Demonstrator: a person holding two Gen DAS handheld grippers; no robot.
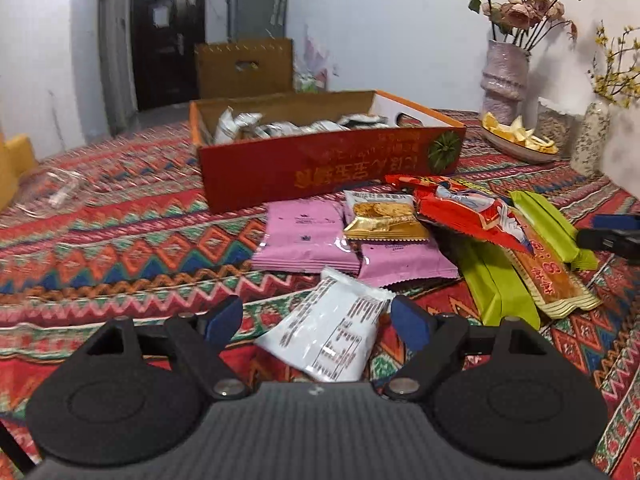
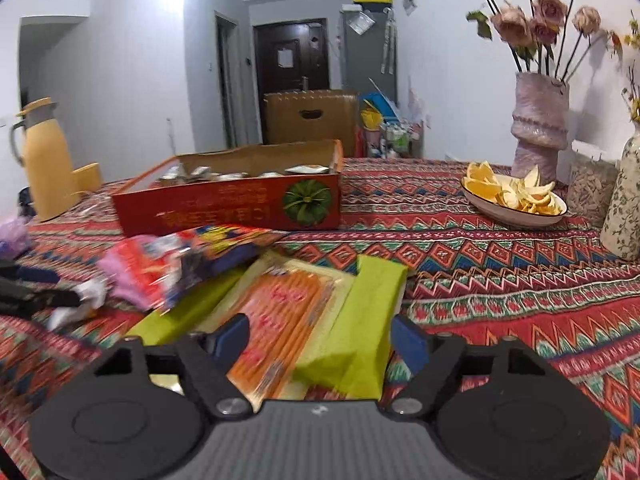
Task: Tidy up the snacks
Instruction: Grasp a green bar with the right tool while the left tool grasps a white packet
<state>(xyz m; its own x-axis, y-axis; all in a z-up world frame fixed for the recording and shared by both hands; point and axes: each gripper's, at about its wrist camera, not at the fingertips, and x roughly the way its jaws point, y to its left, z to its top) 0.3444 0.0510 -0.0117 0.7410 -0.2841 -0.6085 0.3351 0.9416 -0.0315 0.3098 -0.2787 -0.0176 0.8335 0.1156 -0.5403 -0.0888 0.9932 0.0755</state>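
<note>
An open red cardboard box (image 1: 320, 168) holding silver packets stands on the patterned tablecloth. In front of it lies a pile of snacks: two pink packets (image 1: 304, 236), a gold cracker packet (image 1: 380, 216), a red bag (image 1: 460, 212), green packets (image 1: 496, 284) and an orange packet (image 1: 548, 276). My left gripper (image 1: 316, 322) is open around a white packet (image 1: 332, 332); its left pad stands clear of the packet. My right gripper (image 2: 320, 338) is open, straddling the orange packet (image 2: 288, 312) and a green packet (image 2: 360, 320), which lie flat between its fingers.
A dish of orange peel (image 2: 516, 200) and a pink vase of dried roses (image 2: 540, 128) stand at the back right, with a patterned vase (image 2: 624, 208) at the right edge. A yellow thermos (image 2: 48, 160) is at the far left. A clear plastic container (image 1: 56, 192) lies left of the box.
</note>
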